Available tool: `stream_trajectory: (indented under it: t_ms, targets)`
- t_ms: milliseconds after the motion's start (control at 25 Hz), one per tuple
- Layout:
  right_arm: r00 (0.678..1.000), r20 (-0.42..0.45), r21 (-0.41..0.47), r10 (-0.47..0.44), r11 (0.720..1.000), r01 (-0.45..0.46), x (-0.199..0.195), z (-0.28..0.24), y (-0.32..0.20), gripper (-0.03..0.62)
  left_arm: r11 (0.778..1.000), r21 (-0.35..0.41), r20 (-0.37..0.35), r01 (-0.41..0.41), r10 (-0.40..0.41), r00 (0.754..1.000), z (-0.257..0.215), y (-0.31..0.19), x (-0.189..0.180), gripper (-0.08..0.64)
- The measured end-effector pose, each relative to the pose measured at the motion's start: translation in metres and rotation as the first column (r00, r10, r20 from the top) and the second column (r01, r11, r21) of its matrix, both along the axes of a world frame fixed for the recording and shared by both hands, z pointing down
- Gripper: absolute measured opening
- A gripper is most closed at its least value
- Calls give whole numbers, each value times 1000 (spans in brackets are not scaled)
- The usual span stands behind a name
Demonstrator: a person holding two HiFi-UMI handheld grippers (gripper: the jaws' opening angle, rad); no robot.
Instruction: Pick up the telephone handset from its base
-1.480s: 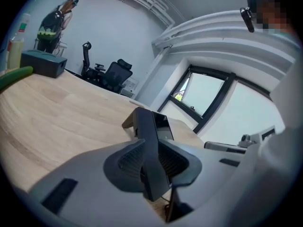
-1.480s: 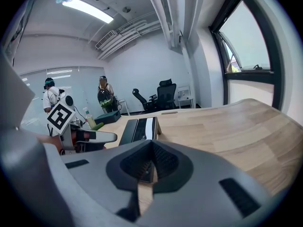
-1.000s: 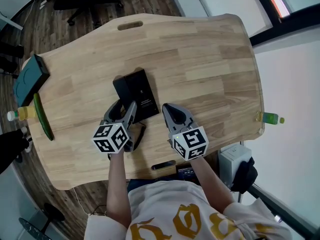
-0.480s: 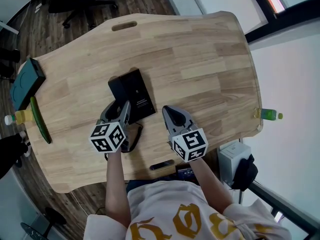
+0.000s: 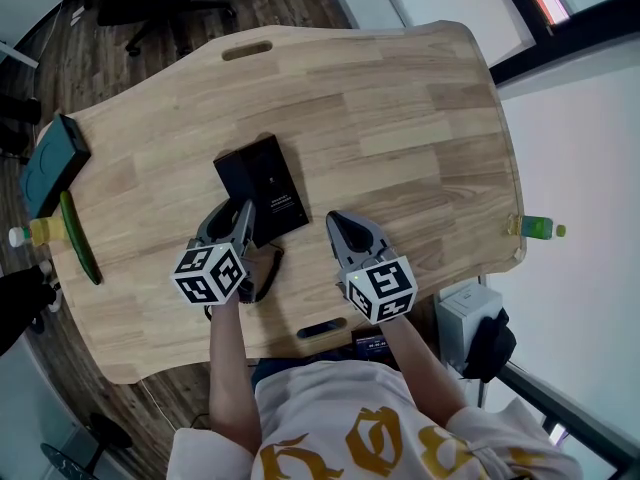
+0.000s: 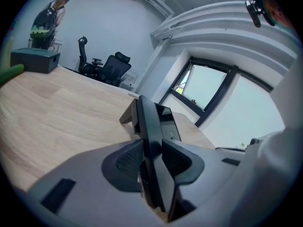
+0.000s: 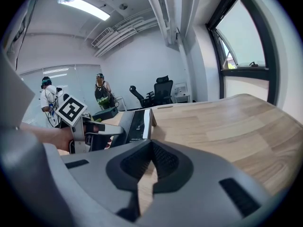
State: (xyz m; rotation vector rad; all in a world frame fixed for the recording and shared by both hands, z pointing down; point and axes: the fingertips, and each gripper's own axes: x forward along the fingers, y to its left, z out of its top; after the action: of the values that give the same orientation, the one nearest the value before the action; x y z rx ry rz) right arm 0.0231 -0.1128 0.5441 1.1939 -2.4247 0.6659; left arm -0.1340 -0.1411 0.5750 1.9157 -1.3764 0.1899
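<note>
A black desk telephone [image 5: 268, 183] sits mid-table, its base [image 6: 166, 122] tilted up. Along the phone's left side lies the handset [image 6: 150, 136], seen edge-on as a narrow black slab. My left gripper [image 5: 234, 218] reaches over the phone's near left corner. Its jaws are closing, and in the left gripper view [image 6: 152, 162] both pads lie against the handset's sides. A coiled cord [image 5: 266, 268] trails toward me. My right gripper [image 5: 341, 226] hovers over bare wood right of the phone. In the right gripper view [image 7: 151, 148] its tips meet, empty, with the phone [image 7: 136, 124] ahead to the left.
A teal box [image 5: 55, 161], a green stick-like object [image 5: 80, 236] and a yellow bottle [image 5: 35, 231] line the table's left edge. A green bottle [image 5: 536, 230] stands beyond the right edge. Office chairs and people [image 7: 100, 91] are past the far side.
The left gripper's jaws have narrowed around the handset. Both hands have stayed almost in place.
</note>
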Motion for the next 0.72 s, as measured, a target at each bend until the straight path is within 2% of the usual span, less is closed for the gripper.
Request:
stream_trajectory:
  t_ms: [320,400,560,640,720]
  targets:
    - [1000,6,3,6,1000,-6,7,-1,-2,5,999,-24,-56,25,-26,998,0,6,-6,118]
    - [1000,6,1,7,1000,-7,9,-1,-2,5,999,-22,-90,32,-34,995,0,6,-7,114]
    - [1000,12,-6,3,1000,-3,9,1,1,5,999,-21,-211,25,-29,977,0,6,-9,101]
    - [1000,18,-13,-1,1000,1,10,2,2,5,1000,-21,-308,20,-26,951,0,6,-10,87]
    - [1000,20,-17,-6,1000,7,9,4,2,5,1000,-19,-373,6,-13,928,1,5,-11,84]
